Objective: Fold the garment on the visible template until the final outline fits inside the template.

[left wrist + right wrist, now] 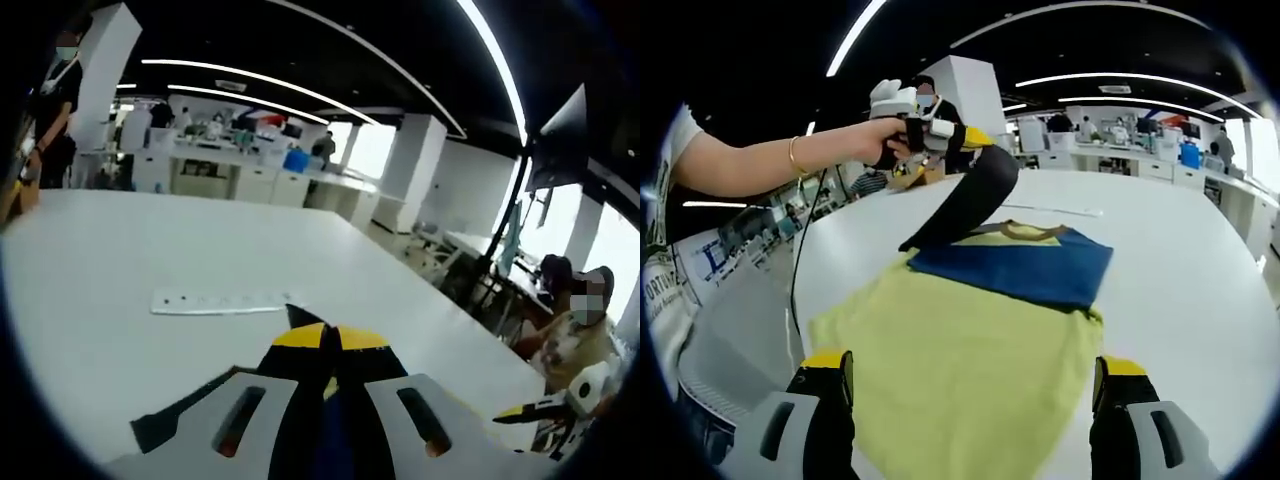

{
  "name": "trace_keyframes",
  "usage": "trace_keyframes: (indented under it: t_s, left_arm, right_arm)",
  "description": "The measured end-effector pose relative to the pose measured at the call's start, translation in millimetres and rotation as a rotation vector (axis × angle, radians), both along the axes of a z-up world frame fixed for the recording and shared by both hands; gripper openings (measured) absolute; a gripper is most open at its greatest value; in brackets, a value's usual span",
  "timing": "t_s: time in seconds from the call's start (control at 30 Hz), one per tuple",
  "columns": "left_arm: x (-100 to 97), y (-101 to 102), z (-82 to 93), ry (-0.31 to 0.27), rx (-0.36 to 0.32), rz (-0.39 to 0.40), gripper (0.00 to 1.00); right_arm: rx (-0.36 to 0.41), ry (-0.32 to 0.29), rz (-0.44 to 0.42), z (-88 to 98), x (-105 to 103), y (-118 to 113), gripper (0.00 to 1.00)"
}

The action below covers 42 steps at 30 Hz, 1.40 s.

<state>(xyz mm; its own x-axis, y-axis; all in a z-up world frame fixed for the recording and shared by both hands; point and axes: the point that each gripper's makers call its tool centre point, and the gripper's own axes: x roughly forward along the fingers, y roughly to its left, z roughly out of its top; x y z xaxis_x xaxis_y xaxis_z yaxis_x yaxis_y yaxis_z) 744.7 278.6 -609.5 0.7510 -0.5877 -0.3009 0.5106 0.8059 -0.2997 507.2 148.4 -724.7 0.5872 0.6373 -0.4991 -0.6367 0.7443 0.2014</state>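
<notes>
Yellow-green T-shirt (pixel 960 370) with a blue folded panel (pixel 1025 265) lies on the white table (pixel 1180 260), lower centre of the right gripper view. Left gripper (pixel 975 140), upper left there, pinches its black sleeve (pixel 965 205). Right gripper (pixel 975 385) fingers stand wide apart, empty. Left gripper view shows a pale strip (pixel 220 301); its markings are unreadable.

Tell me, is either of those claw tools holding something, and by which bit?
The left gripper holds the dark sleeve by its end, lifted above the yellow and blue garment. The right gripper is open, holding nothing.

garment (pixel 970 360) on table (pixel 1180 250) | sleeve (pixel 965 205) lifted by left tool (pixel 975 137) | ruler (pixel 215 301) beyond
</notes>
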Motion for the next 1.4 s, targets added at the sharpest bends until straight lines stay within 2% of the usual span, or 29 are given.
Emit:
trace_keyframes:
  t_s: [0.33,0.53,0.73,0.93,1.2,1.4]
  left_arm:
    - [-2.7,-34.2,-5.1,0.005,-0.011,-0.055,0.0]
    - [-5.7,-52.1,-7.2,-0.017,0.016,-0.096,0.0]
    - [-15.4,-76.6,-20.0,-0.001,-0.004,-0.146,0.0]
    - [-33.4,-102.0,-37.4,0.009,0.021,-0.229,0.0]
    - [-50.8,-126.0,-49.4,0.038,-0.012,-0.283,0.0]
    - [-59.3,-134.9,-71.4,0.073,0.009,-0.294,0.0]
  right_arm:
    - [0.002,0.011,-0.008,-4.4,-2.1,-2.0,0.99]
    - [0.001,0.02,-0.016,-8.8,-2.4,-6.3,0.99]
    - [0.003,0.028,-0.017,-11.8,-2.1,-6.3,0.99]
    - [0.004,0.035,-0.025,-14.4,-1.1,-9.1,0.99]
    - [0.004,0.04,-0.034,-16.8,-1.3,-10.6,0.99]
    - [0.008,0.045,-0.04,-18.8,-2.0,-11.6,0.99]
